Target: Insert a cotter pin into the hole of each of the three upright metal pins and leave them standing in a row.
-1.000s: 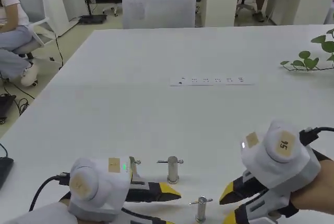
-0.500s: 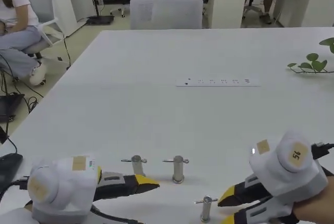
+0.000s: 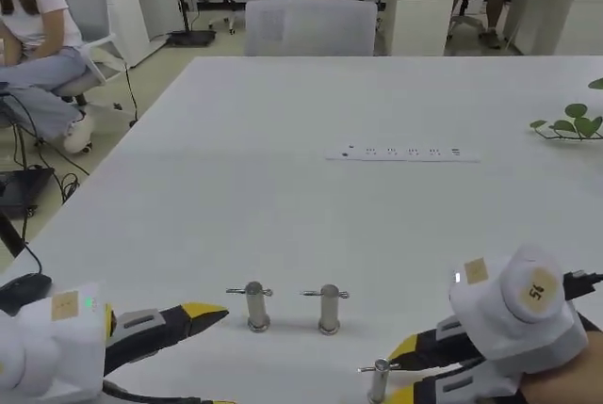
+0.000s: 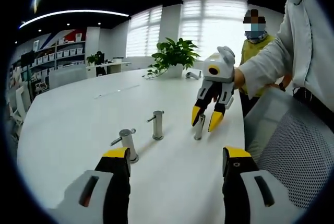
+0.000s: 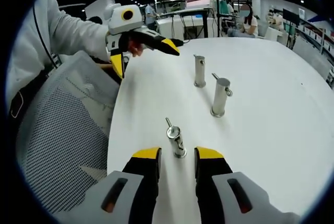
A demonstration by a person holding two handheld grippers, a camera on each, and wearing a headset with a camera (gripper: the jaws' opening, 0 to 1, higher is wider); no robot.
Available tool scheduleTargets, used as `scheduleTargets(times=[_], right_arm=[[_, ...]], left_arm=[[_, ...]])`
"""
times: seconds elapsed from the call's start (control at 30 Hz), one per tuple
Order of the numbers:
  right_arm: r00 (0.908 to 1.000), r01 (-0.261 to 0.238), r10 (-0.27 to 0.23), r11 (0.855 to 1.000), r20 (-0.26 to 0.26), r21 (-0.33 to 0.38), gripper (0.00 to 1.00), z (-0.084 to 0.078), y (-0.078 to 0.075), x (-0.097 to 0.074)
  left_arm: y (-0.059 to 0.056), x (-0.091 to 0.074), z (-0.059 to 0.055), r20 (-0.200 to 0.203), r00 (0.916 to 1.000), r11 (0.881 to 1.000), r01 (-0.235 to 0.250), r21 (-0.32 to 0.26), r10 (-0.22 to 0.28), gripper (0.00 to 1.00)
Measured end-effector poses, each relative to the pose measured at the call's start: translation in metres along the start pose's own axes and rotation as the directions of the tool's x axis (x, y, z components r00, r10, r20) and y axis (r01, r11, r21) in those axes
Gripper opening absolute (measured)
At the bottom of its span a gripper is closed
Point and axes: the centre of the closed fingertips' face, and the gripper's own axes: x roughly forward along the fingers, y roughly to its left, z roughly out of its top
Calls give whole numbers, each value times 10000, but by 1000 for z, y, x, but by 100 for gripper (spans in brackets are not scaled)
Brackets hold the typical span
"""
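Observation:
Three upright metal pins stand on the white table (image 3: 283, 187), each with a cotter pin through its head. The left pin (image 3: 255, 305) and middle pin (image 3: 328, 308) stand side by side. The third pin (image 3: 379, 378) stands nearer the front edge, just ahead of my right gripper (image 3: 407, 371). In the right gripper view that pin (image 5: 176, 139) rises right at the open yellow tips of the right gripper (image 5: 177, 160), touching neither. My left gripper (image 3: 212, 357) is wide open and holds nothing, left of the left pin (image 4: 127, 143).
A white power strip (image 3: 403, 153) lies at mid-table and a plant (image 3: 575, 121) sits at the right edge. A grey chair (image 3: 311, 27) stands behind the table's far edge. A person (image 3: 38, 37) sits at far left. A mesh chair (image 4: 292, 151) is beside me.
My left gripper has drawn back to the left, away from the left pin, with its jaws open. The right gripper stays by the near pin. The head camera has shifted.

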Motion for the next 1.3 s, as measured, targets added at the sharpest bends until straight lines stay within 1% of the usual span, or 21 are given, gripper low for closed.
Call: scheduleTargets(times=[0.1,0.3,0.47,0.6,0.7,0.83,0.9,1.07,1.3], right_arm=[[9998,-7,7,10000,201,12,27,4,0,2],[9995,-4,7,9999,318,-119,26,5,0,6],[9989,-5,13,9998,460,-181,24,6,1,11],[9990,50,-36,9995,456,-306,18,4,1,14],[9984,118,-96,9991,550,-401,12,4,1,14],[9970,314,-279,9984,723,-469,11,5,-1,14],[9967,379,-342,9980,731,-503,11,4,-2,14],[9967,505,-465,9970,671,-591,10,4,-7,11],[9915,1055,-1021,9937,804,-385,10,9,-32,1]], left_arm=[[3,-4,0,81,9997,9997,-236,-101,237,74],[5,-9,1,173,9986,9985,-495,-237,499,76],[5,-10,1,206,9983,9982,-534,-282,539,77],[4,-10,0,196,9985,9983,-497,-303,504,78],[4,-11,-1,186,9985,9981,-499,-360,506,79],[5,-12,-2,164,9984,9980,-538,-346,544,79],[7,-12,-2,167,9982,9977,-571,-356,577,79],[8,-14,-3,159,9979,9974,-617,-384,623,79],[9,-17,-4,178,9973,9966,-703,-434,711,78]])
